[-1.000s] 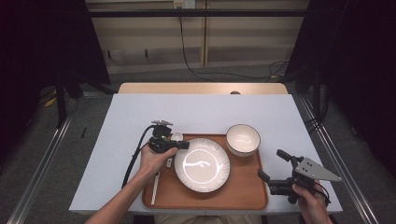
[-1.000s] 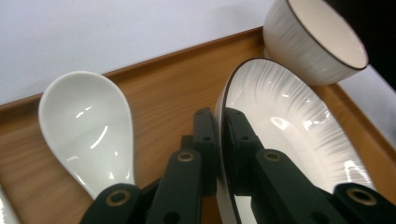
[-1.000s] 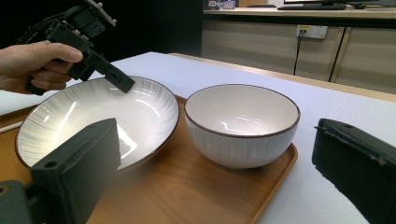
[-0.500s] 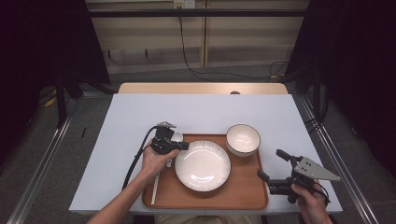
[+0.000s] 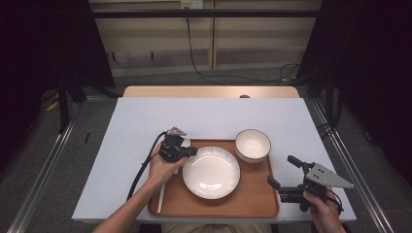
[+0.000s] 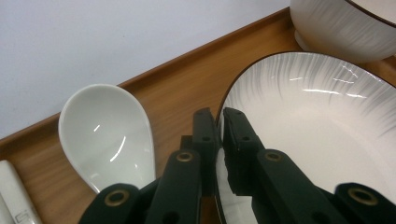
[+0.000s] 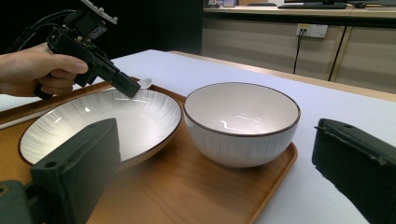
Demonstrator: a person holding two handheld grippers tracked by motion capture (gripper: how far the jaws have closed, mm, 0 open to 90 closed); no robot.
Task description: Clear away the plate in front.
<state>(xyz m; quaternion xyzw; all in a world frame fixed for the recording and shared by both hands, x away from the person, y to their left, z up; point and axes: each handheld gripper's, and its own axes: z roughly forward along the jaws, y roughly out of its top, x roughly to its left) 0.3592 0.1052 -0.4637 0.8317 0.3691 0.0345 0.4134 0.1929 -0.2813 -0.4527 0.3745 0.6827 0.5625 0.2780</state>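
A white ribbed plate lies in the middle of a wooden tray. My left gripper is shut on the plate's left rim, with one jaw inside the rim and one outside. A white ceramic spoon lies on the tray just left of those jaws. A white bowl stands at the tray's far right corner, and in the right gripper view it sits close ahead. My right gripper stands open beside the tray's right edge, with nothing between its jaws.
The tray sits at the near edge of a white-covered table. A black cable trails from the left gripper over the table's left front. A wall with cables and sockets stands beyond the far edge.
The plate and my left gripper on its rim have shifted slightly toward the far side of the tray. The right gripper has stayed where it was.
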